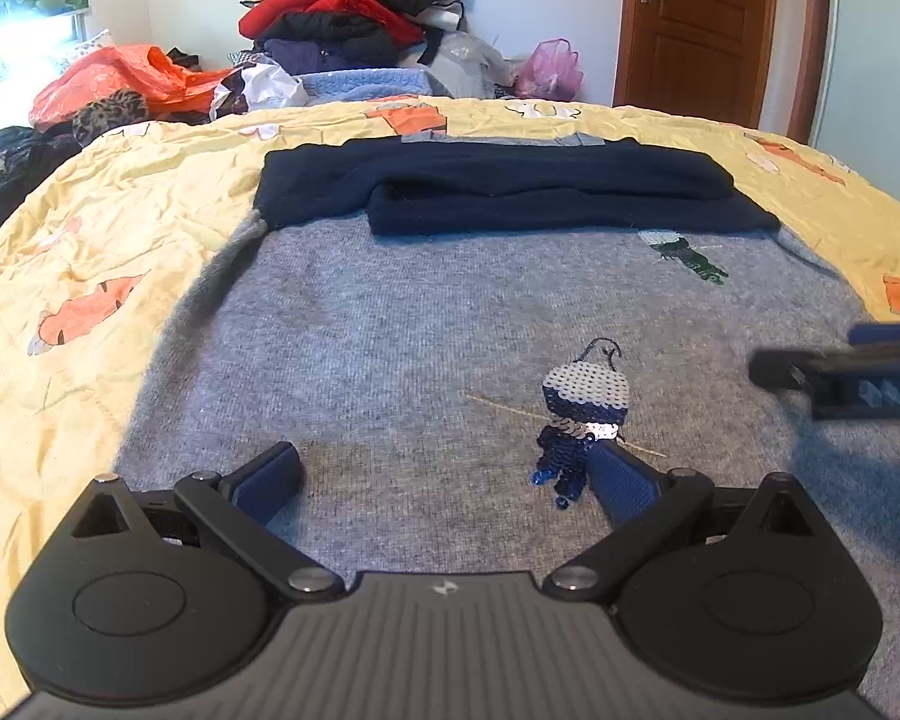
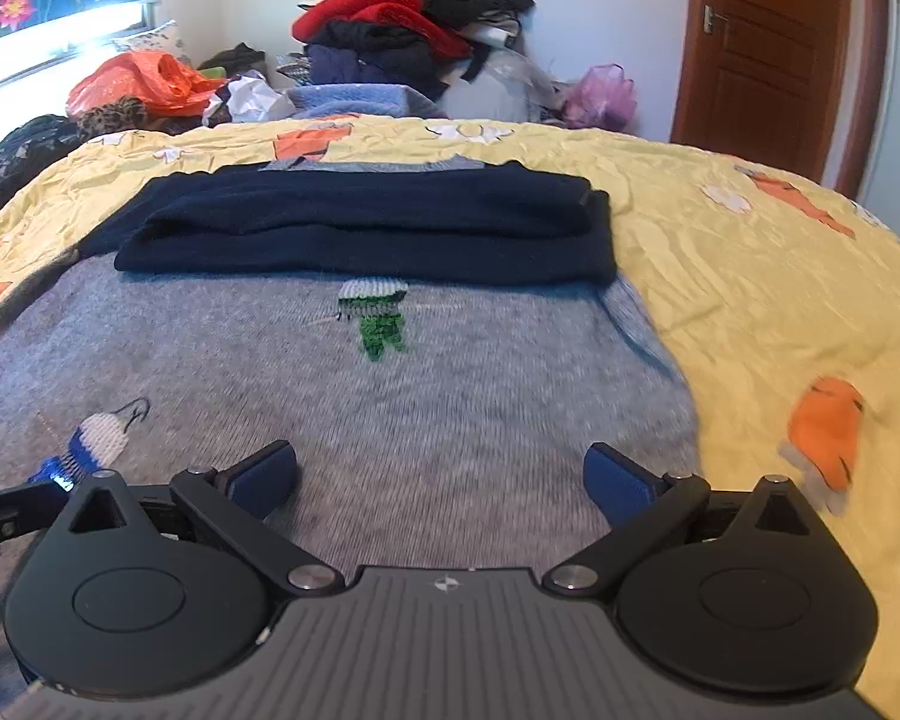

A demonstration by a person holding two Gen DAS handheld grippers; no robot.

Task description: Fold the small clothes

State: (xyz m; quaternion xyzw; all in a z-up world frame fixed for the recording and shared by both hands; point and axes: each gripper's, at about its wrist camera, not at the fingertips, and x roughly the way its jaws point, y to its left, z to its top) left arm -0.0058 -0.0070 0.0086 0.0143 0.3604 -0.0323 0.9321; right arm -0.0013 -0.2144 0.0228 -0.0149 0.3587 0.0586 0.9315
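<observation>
A grey knit sweater [image 1: 390, 348] lies flat on the bed, with its dark navy sleeves [image 1: 498, 186] folded across its far part. It bears a blue sequin figure [image 1: 576, 414] and a green figure [image 1: 690, 258]. My left gripper [image 1: 444, 480] is open and empty just above the sweater's near part. My right gripper [image 2: 441, 480] is open and empty over the sweater [image 2: 390, 396] near its right side; it also shows at the right edge of the left wrist view [image 1: 840, 375]. The navy sleeves [image 2: 378, 222] and the green figure [image 2: 378, 318] lie ahead of it.
The bed has a yellow quilt [image 1: 90, 252] with orange fish prints [image 2: 825, 432]. A pile of red and dark clothes [image 1: 360, 12], an orange plastic bag [image 1: 120, 78] and a pink bag [image 1: 549, 69] lie at the far end. A wooden door [image 1: 696, 24] stands at the back right.
</observation>
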